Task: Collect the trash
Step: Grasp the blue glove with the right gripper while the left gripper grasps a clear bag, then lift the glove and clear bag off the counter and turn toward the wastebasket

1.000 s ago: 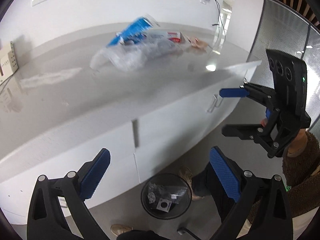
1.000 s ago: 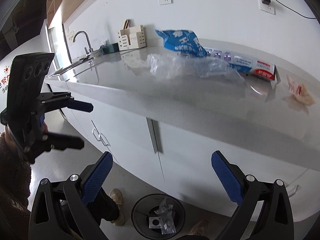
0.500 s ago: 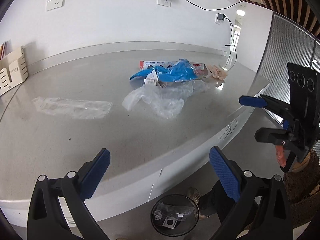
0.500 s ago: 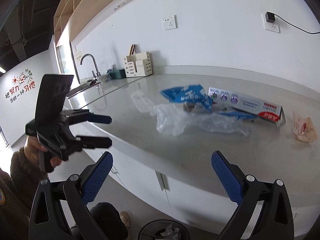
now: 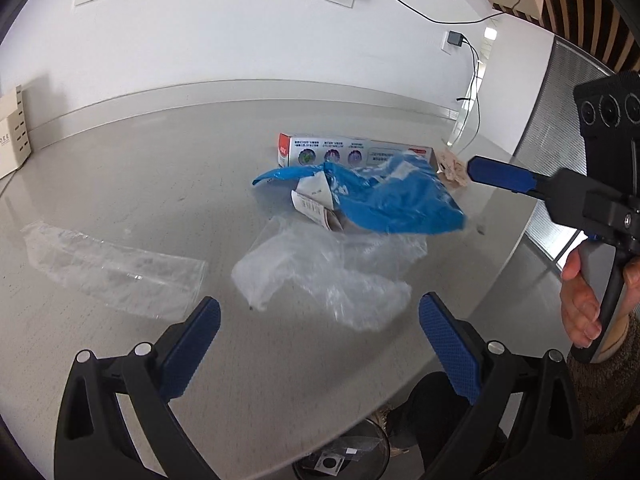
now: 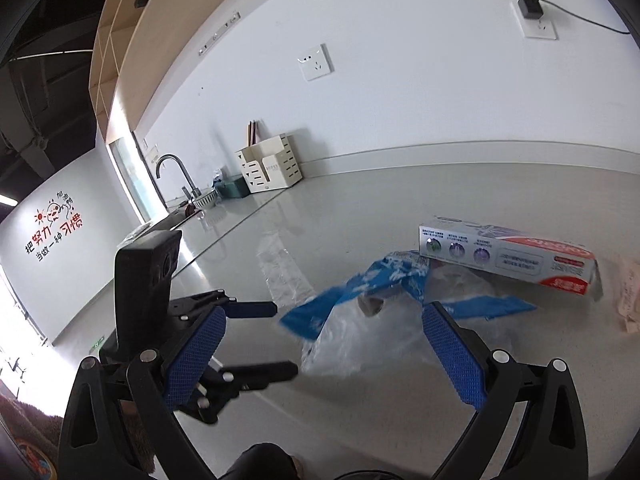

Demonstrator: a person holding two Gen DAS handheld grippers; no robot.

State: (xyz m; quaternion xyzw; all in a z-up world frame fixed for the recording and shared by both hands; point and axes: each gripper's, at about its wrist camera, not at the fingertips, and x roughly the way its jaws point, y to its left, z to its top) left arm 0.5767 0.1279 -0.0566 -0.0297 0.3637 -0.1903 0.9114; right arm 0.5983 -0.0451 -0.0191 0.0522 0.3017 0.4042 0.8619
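Both your left gripper (image 5: 320, 354) and right gripper (image 6: 324, 354) are spread wide and empty. The clear plastic bag (image 5: 320, 276) is limp and slippery, so a shallow pinch may slip off or drag the blue wrapper (image 5: 384, 200) along.

— What is all this lying on?

— A pale grey counter (image 5: 120, 168), smooth and glossy, running along a white wall.

— And what lies on it?

— Near the front edge, a crumpled clear bag (image 5: 332, 272). Just behind it and overlapping it, a blue wrapper (image 5: 400, 204). Behind that, a long toothpaste box (image 5: 352, 152), with a small pinkish wrapper (image 5: 452, 166) at its right end.

— Anything to the left?

— A flat clear sleeve (image 5: 112, 272), well apart from the pile. Far back stands a white organiser (image 6: 270, 168), and beyond it a sink with a tap (image 6: 172, 176).
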